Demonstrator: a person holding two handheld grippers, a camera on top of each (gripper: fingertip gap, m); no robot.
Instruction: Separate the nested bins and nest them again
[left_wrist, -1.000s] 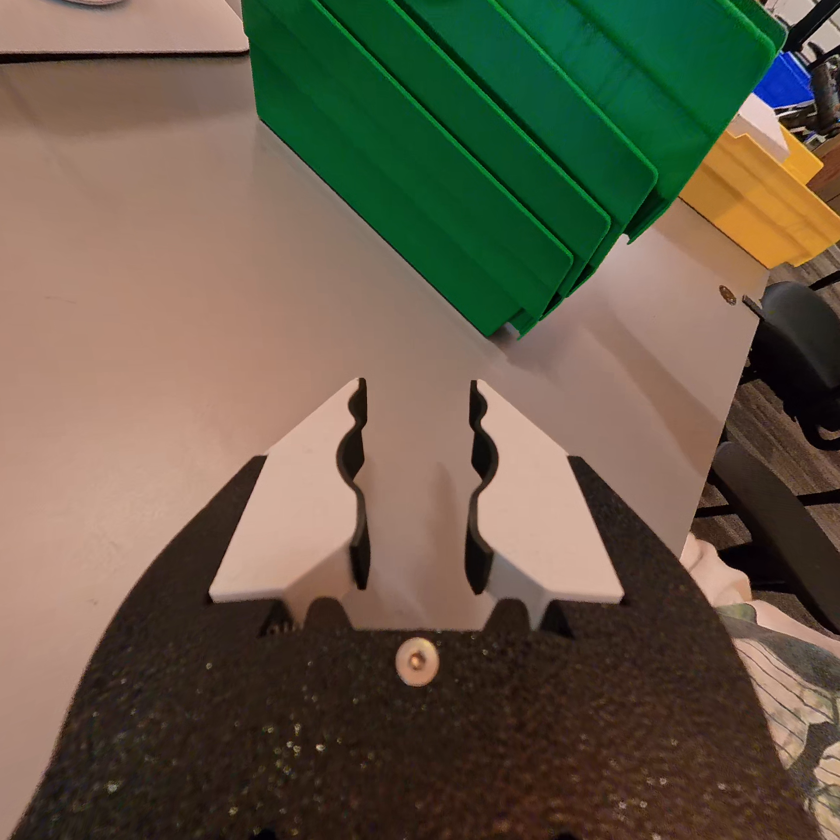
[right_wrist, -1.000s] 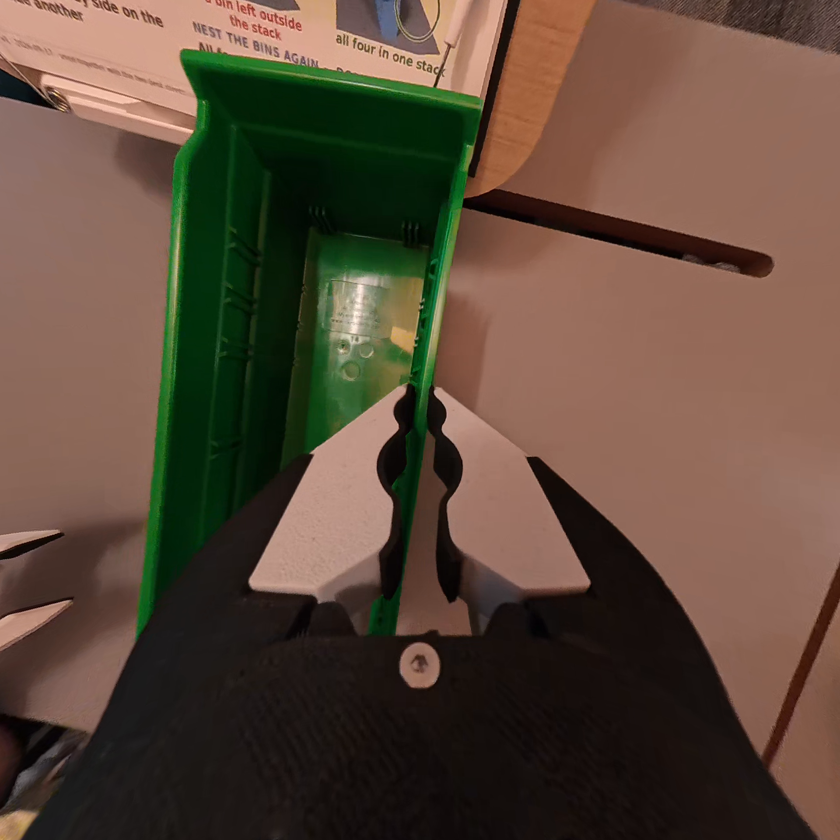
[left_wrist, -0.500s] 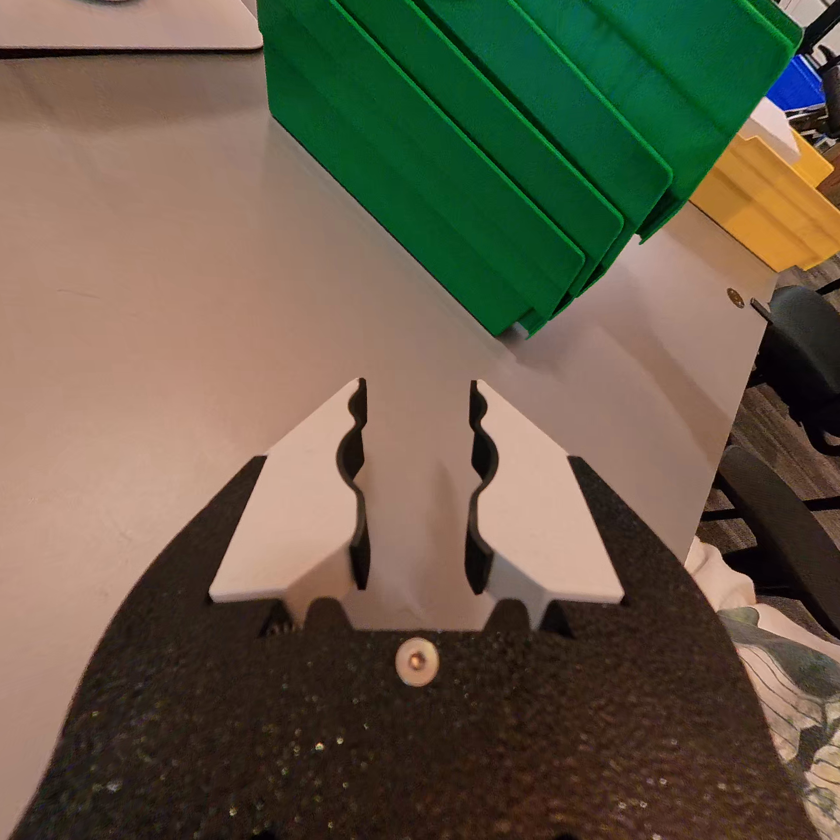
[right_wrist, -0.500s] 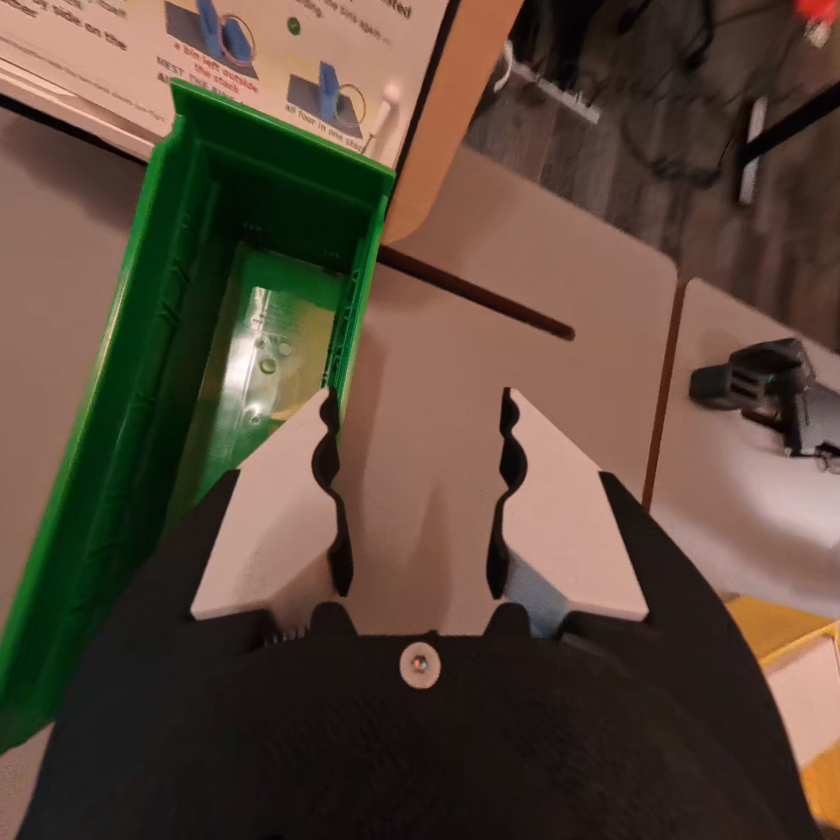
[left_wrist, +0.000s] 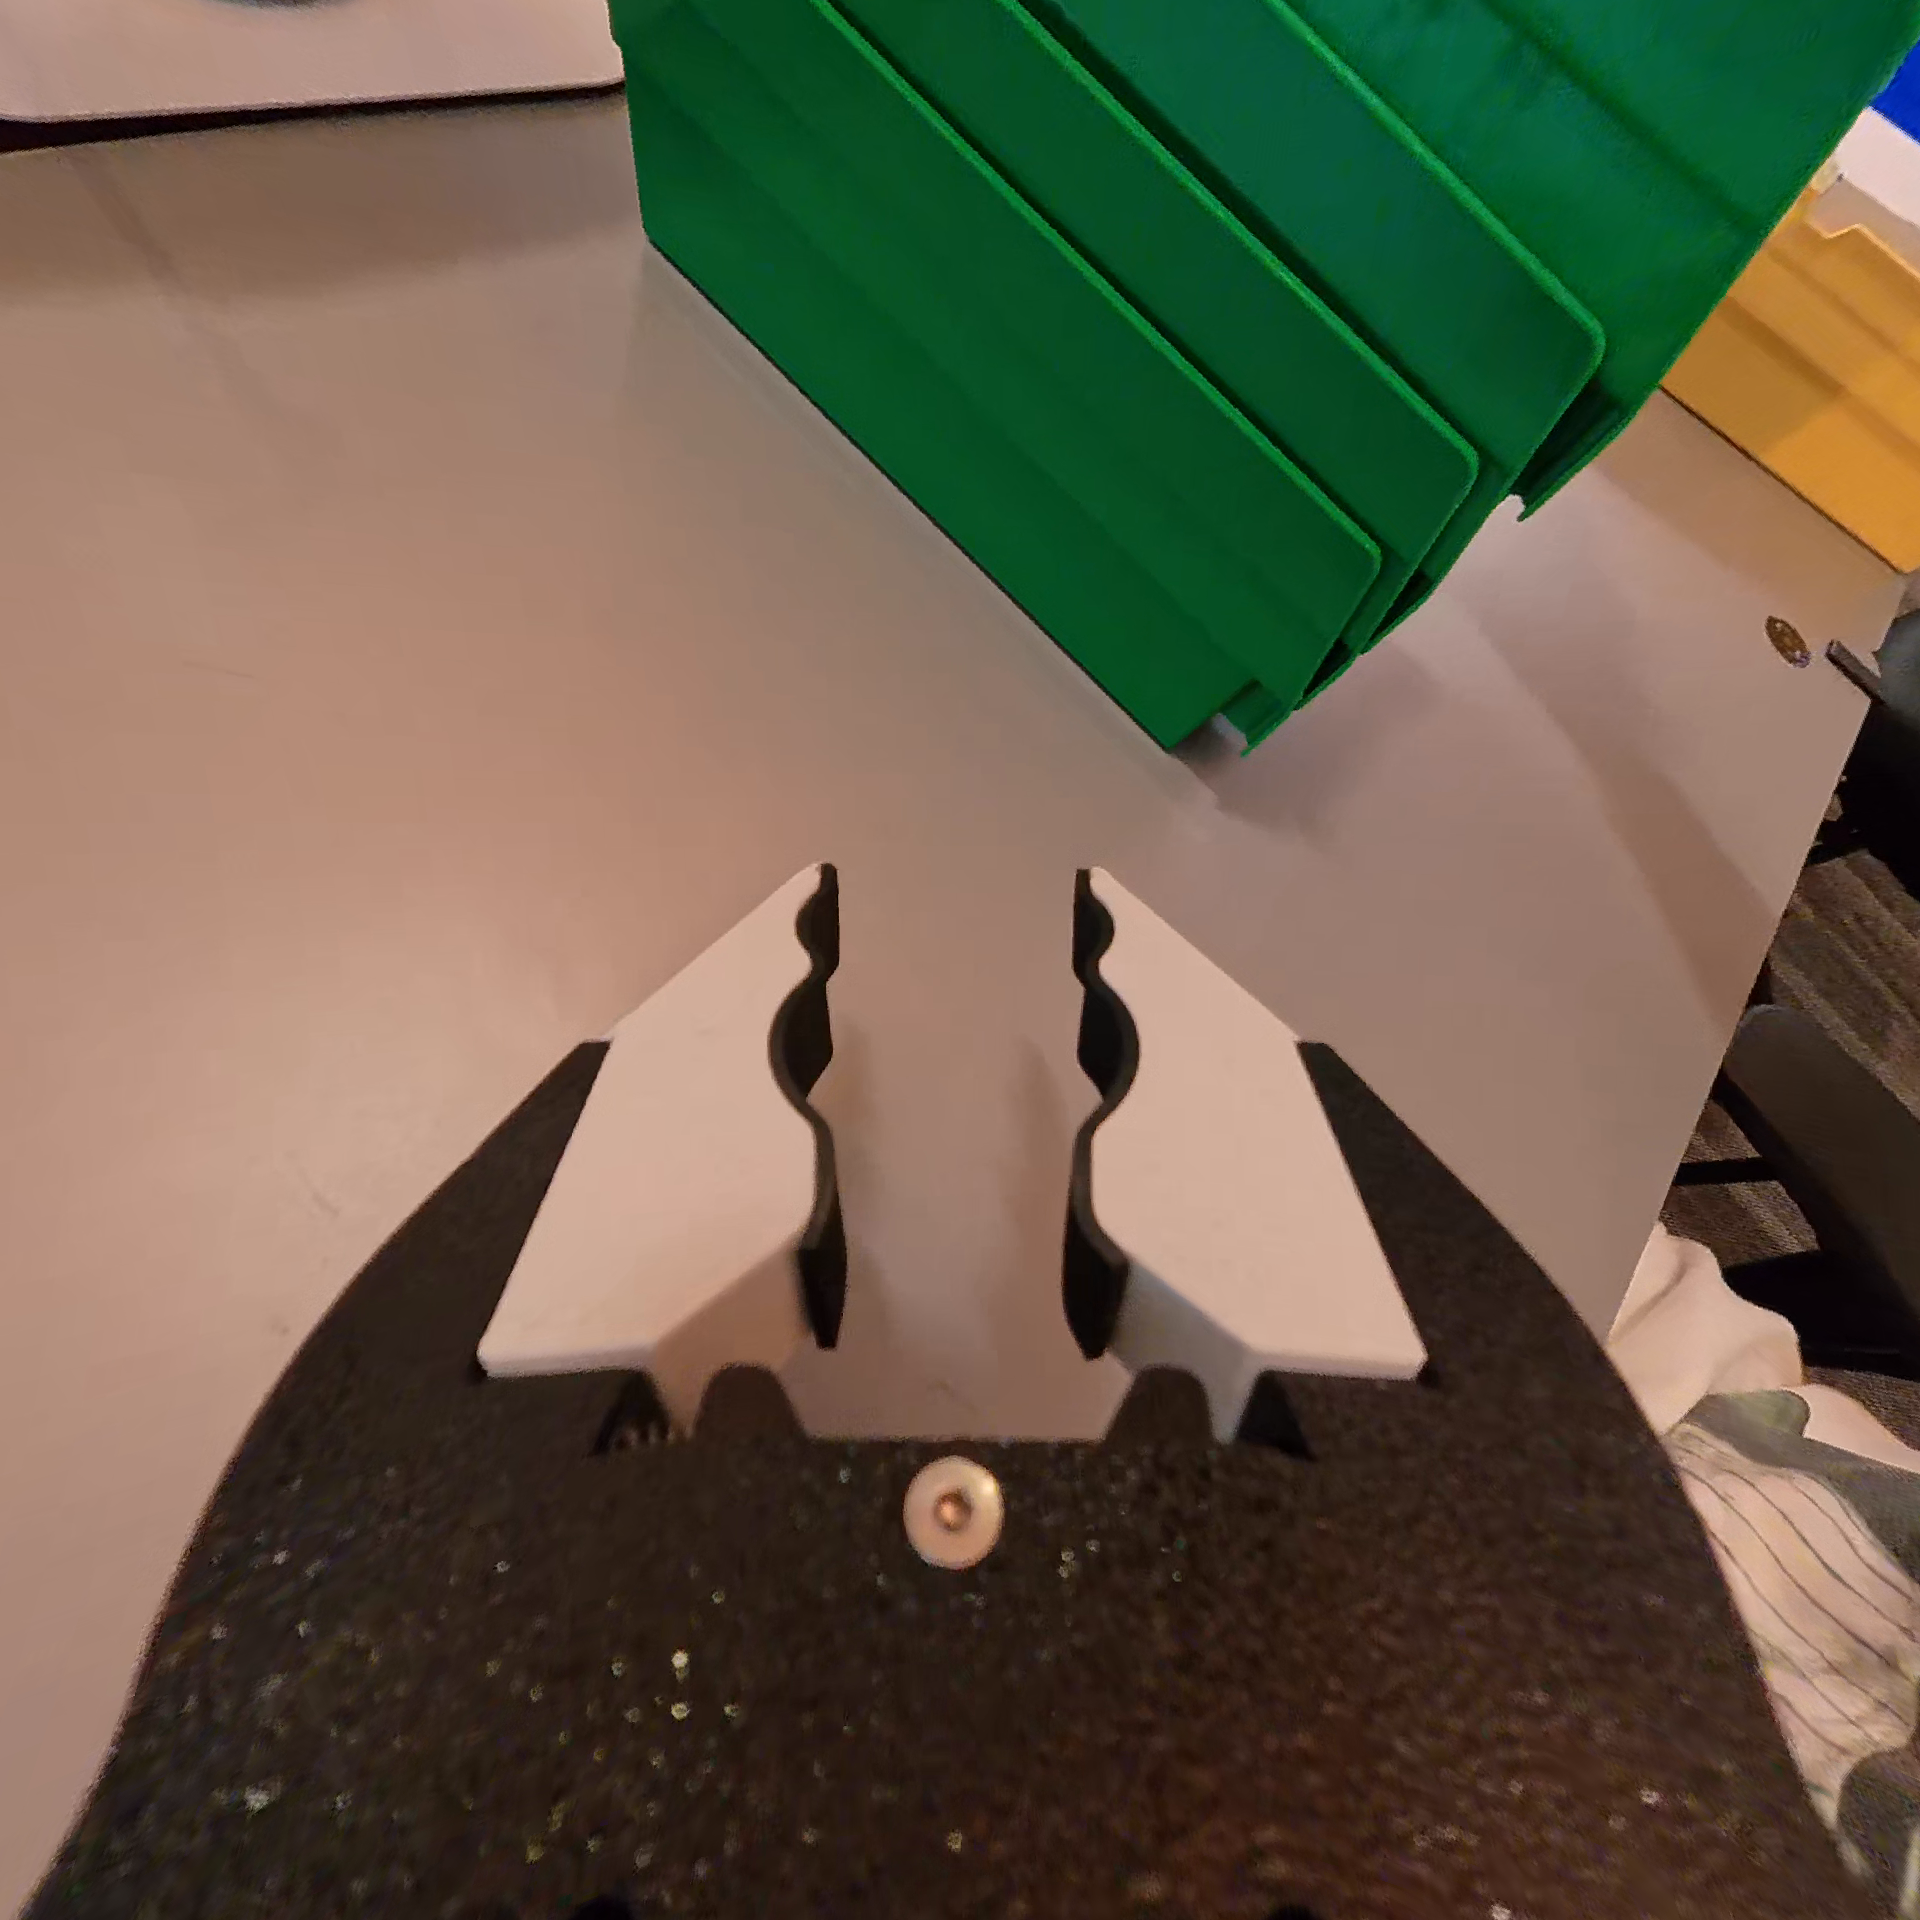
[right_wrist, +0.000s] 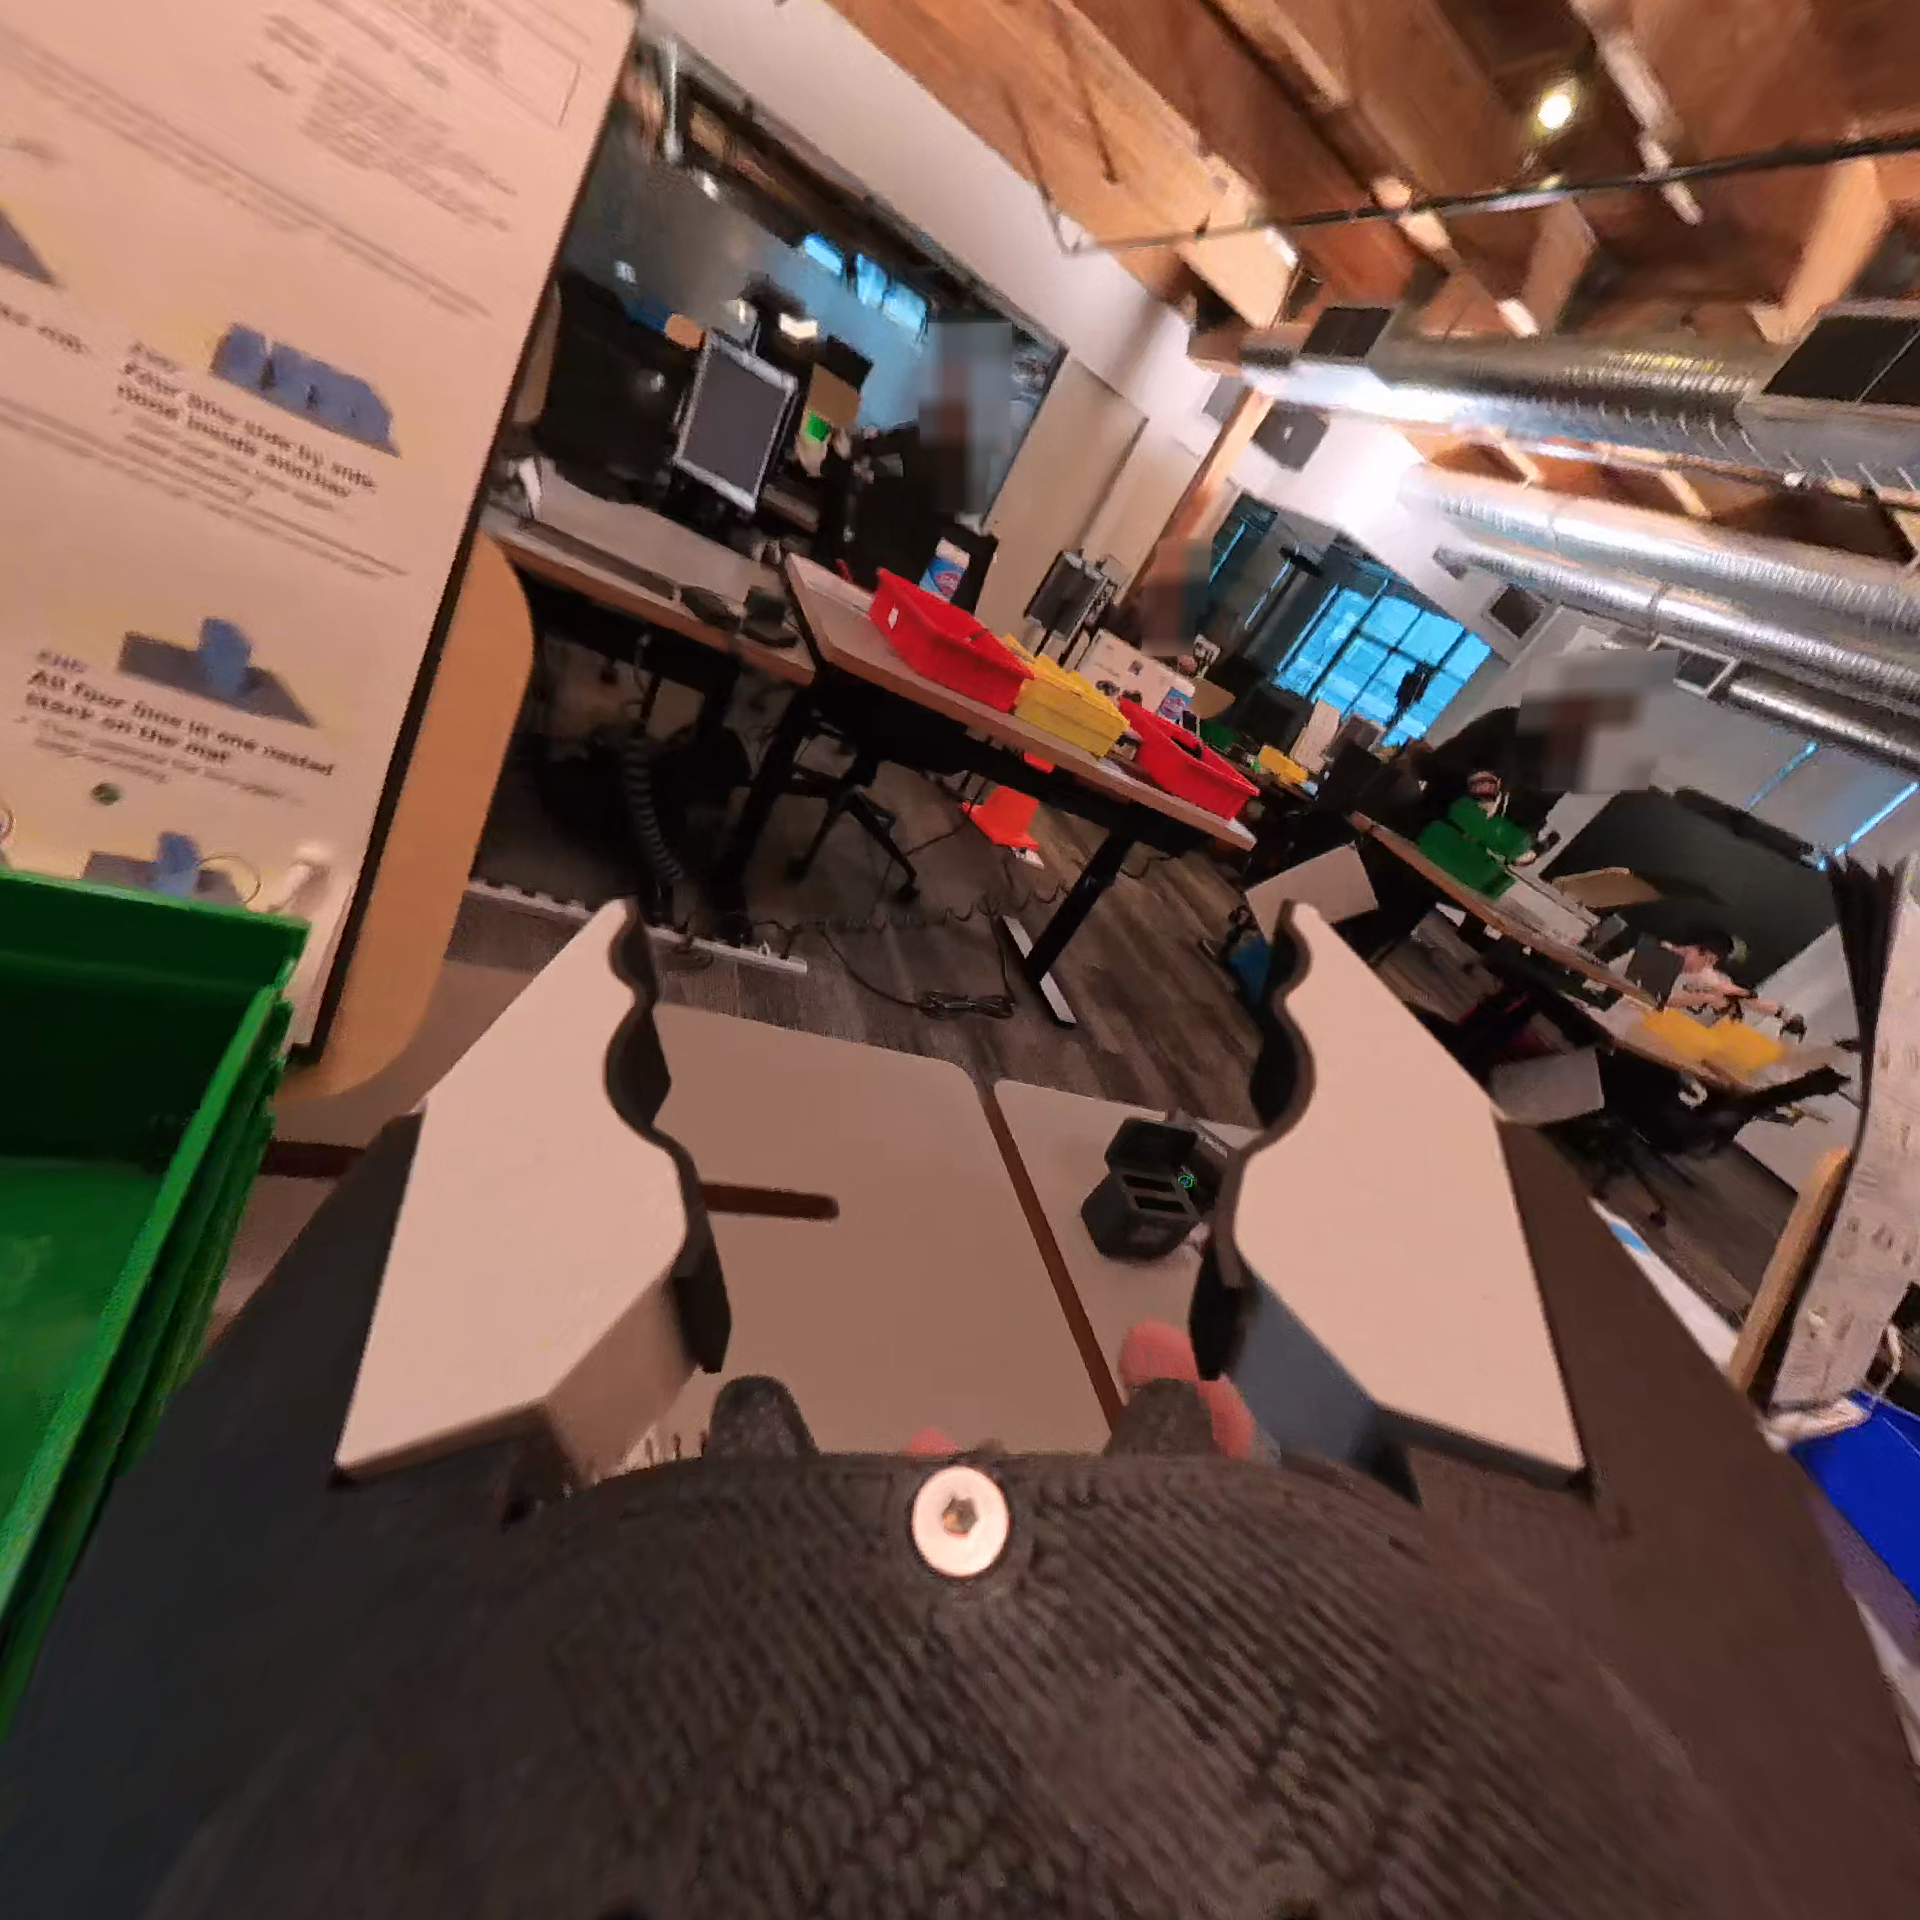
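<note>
A stack of several nested green bins (left_wrist: 1091, 343) stands on the grey table (left_wrist: 312, 675) ahead of my left gripper (left_wrist: 951, 873), which is open, empty and a short way in front of the stack's near corner. In the right wrist view the stack's open top (right_wrist: 114, 1195) shows at the left edge. My right gripper (right_wrist: 956, 914) is wide open and empty, raised and to the right of the bins, pointing out over the room.
An instruction board (right_wrist: 260, 468) stands behind the bins. A small black device (right_wrist: 1153, 1195) sits on the adjoining table. Yellow bins (left_wrist: 1808, 405) lie beyond the stack near the table's right edge (left_wrist: 1714, 987). Office chairs (left_wrist: 1829, 1122), desks and people are farther off.
My right gripper let go of the green bin's wall, opened wide, and swung up and to the right away from the stack. My left gripper stayed open and shifted slightly.
</note>
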